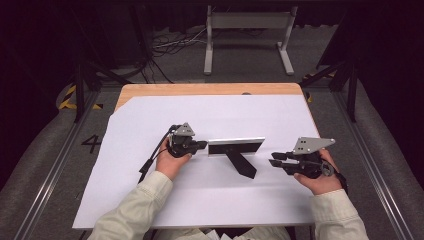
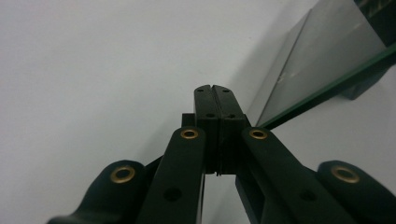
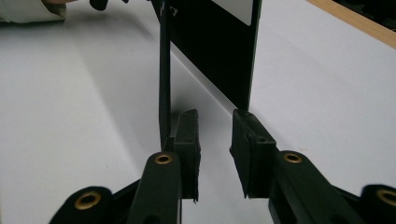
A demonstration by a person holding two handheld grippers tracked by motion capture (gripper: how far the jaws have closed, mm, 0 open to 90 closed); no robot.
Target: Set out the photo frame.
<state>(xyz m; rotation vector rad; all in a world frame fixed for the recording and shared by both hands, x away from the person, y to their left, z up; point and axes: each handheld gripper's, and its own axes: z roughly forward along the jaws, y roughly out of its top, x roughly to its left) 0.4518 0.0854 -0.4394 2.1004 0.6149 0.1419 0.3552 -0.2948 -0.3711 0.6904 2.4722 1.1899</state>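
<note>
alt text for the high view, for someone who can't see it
Seen from above, a person holds a gripper in each hand at either end of a photo frame standing on a white sheet over a wooden table. The left gripper touches the frame's left end; the right gripper is open, just short of it.

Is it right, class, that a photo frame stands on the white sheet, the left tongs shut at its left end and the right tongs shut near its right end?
Not quite. The right tongs are open, as the right gripper view shows. The frame stands on the white sheet, and the left tongs are shut.

Frame [image 1: 235, 146] between grippers, on sheet [image 1: 150, 200]
</note>
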